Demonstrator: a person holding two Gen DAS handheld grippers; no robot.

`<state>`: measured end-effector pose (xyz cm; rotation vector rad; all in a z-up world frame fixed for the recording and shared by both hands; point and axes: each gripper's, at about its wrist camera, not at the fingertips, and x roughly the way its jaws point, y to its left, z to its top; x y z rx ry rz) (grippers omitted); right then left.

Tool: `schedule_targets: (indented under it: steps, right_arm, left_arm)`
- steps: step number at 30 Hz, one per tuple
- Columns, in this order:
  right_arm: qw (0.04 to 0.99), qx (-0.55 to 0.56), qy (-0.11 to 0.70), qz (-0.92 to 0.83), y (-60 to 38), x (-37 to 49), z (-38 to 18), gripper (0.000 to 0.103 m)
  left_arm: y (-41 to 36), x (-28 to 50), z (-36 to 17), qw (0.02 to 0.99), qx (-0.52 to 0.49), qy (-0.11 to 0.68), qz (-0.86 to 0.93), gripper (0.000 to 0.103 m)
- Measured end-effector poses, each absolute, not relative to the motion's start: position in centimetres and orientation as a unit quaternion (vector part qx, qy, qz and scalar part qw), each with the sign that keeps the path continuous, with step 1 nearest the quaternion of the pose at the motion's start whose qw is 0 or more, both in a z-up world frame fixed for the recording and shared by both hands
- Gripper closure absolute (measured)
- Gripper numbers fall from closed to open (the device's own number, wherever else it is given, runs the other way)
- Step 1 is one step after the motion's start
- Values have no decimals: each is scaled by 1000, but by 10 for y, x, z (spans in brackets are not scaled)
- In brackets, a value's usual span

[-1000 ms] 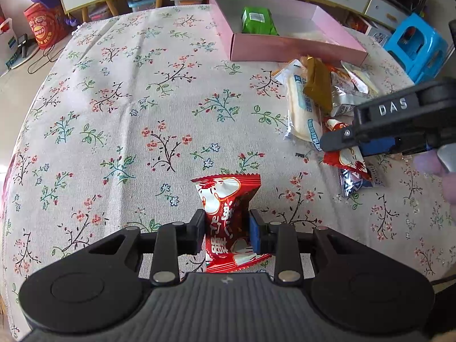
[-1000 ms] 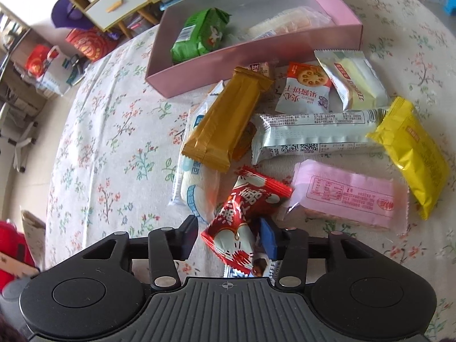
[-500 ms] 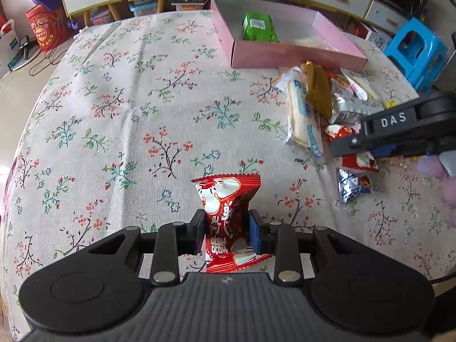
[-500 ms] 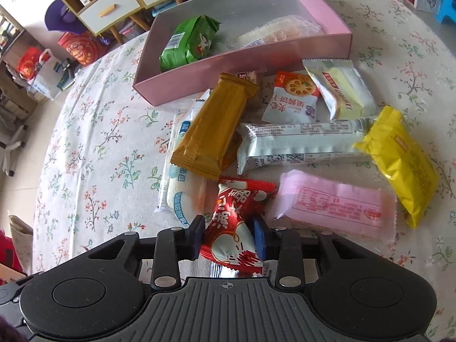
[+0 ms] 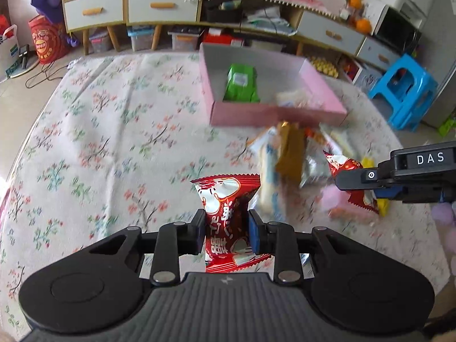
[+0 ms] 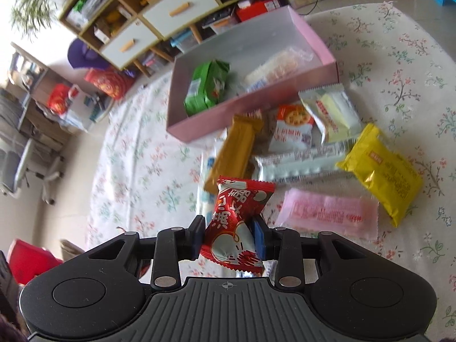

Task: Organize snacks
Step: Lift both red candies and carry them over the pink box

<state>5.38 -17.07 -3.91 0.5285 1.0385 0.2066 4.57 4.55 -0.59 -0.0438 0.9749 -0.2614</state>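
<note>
left gripper [image 5: 226,228] pinches red snack packet [image 5: 226,199] | right gripper [image 6: 229,235] pinches its twin [image 6: 238,216] | we judge them light, crinkly, slippery; hold mid-body

Right tongs [image 6: 228,235] have just closed on a red packet [image 6: 238,228]; both packets are now lifted off the worktop [image 6: 399,65].

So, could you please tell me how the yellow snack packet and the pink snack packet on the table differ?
The yellow packet is shiny, opaque and puffy; the pink packet is pale, matte and flatter. The yellow packet lies slanted, and the pink packet lies nearly level beside it. Both lie on the floral tablecloth, outside the pink box.
</note>
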Motion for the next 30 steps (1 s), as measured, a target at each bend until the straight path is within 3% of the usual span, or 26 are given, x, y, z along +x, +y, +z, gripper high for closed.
schedule_targets:
  steps: [13,30]
  right_arm:
    - [842,298,446,64,-218,88,-40,68]
    - [856,292,425,49,-239,187,-45,68]
  left_arm:
    - [6,89,5,891,-81,423,-142,77]
    - [-42,177,-11,897,-29,412,-156,77]
